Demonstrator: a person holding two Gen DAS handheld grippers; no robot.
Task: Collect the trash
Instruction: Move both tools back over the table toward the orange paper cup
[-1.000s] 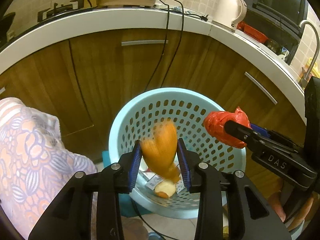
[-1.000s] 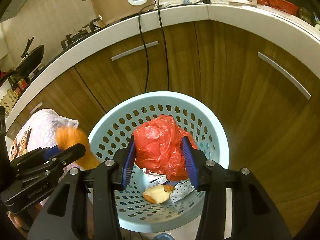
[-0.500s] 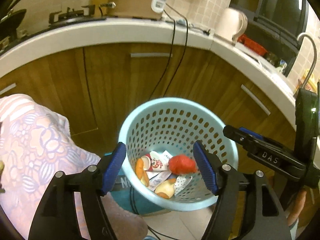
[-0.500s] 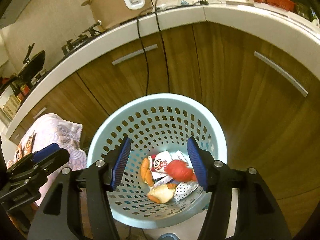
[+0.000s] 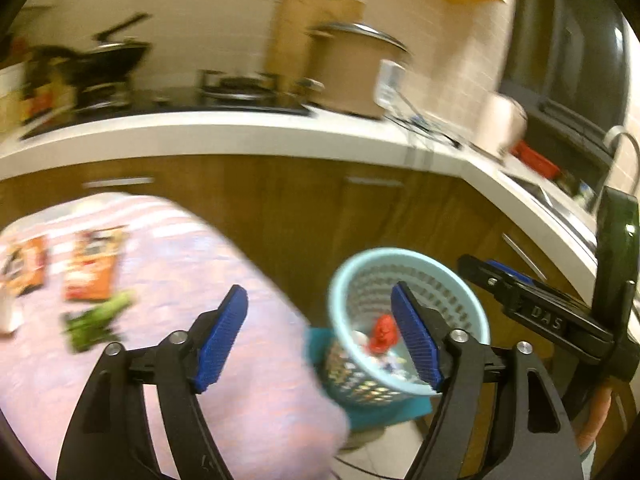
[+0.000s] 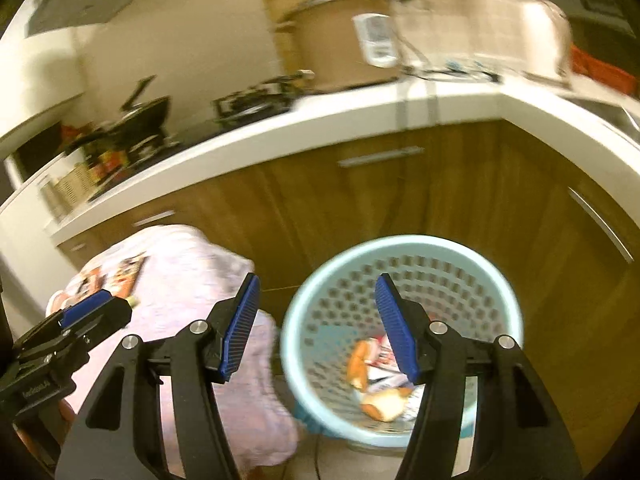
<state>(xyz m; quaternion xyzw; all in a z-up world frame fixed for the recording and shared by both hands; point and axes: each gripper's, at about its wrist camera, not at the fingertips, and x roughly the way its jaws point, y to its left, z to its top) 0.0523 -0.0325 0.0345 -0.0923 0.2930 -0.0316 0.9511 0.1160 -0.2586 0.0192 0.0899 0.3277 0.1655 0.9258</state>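
Note:
A light blue perforated basket (image 5: 352, 280) (image 6: 404, 248) stands on the floor by the cabinets and holds the red bag (image 5: 383, 334), an orange peel (image 6: 357, 362), wrappers and a bread piece (image 6: 384, 404). My left gripper (image 5: 320, 336) is open and empty, between the table and the basket. My right gripper (image 6: 318, 326) is open and empty above the basket's left rim. On the pink cloth table (image 5: 160, 360) lie orange snack wrappers (image 5: 92, 268) and a green scrap (image 5: 98, 318). Both views are motion-blurred.
Wooden cabinets (image 6: 400, 200) under a white countertop (image 5: 240, 132) curve behind the basket. A rice cooker (image 6: 344, 40), stove with pan (image 5: 116, 60) and kettle (image 5: 502, 120) sit on the counter. A sink tap (image 5: 624, 140) is at the far right.
Both grippers opened and dropped the orange peel and red bag into the basket. Both then lifted and swung left, bringing the table and its wrappers into view.

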